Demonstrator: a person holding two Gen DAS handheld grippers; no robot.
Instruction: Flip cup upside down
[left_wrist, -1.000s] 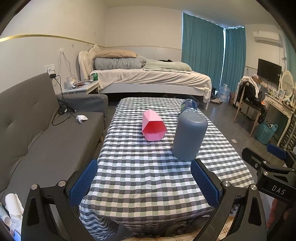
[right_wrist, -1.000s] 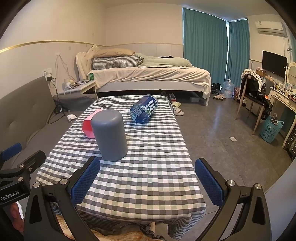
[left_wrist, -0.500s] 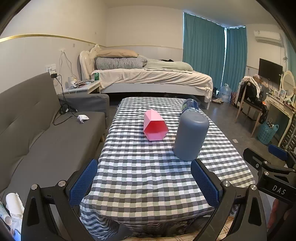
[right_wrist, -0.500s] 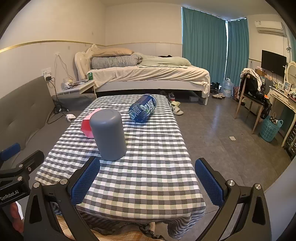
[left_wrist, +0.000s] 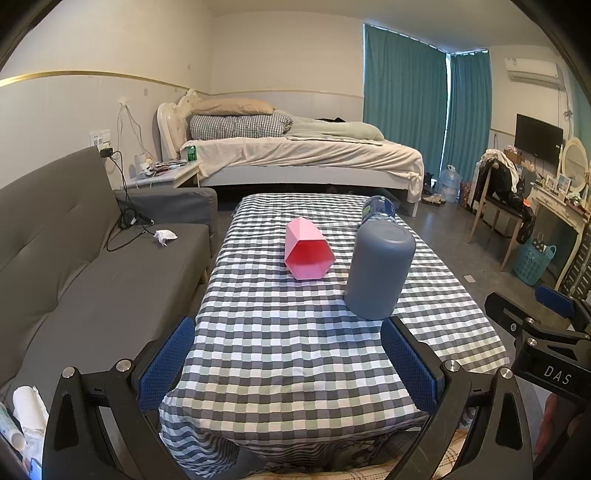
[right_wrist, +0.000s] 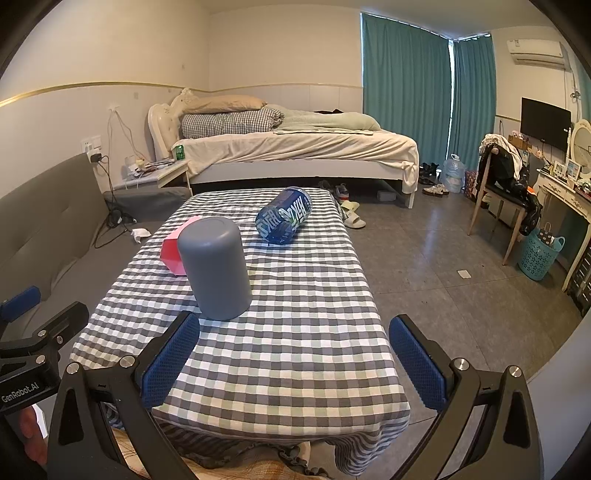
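A grey cup (left_wrist: 379, 269) stands mouth down on the checked table (left_wrist: 295, 354), closed base up; it also shows in the right wrist view (right_wrist: 216, 267). A pink hexagonal cup (left_wrist: 307, 249) lies on its side behind it, mouth toward me, and is partly hidden behind the grey cup in the right wrist view (right_wrist: 173, 251). My left gripper (left_wrist: 286, 360) is open and empty near the table's front edge. My right gripper (right_wrist: 293, 360) is open and empty, to the right of the grey cup.
A blue labelled bottle (right_wrist: 284, 216) lies on its side at the table's far end. A grey sofa (left_wrist: 74, 266) runs along the left. A bed (left_wrist: 303, 158) stands behind the table. A chair (right_wrist: 506, 199) and a teal basket (right_wrist: 541, 253) are at the right.
Both views shifted only slightly; the cups and the bottle have not moved. Both grippers stay open.
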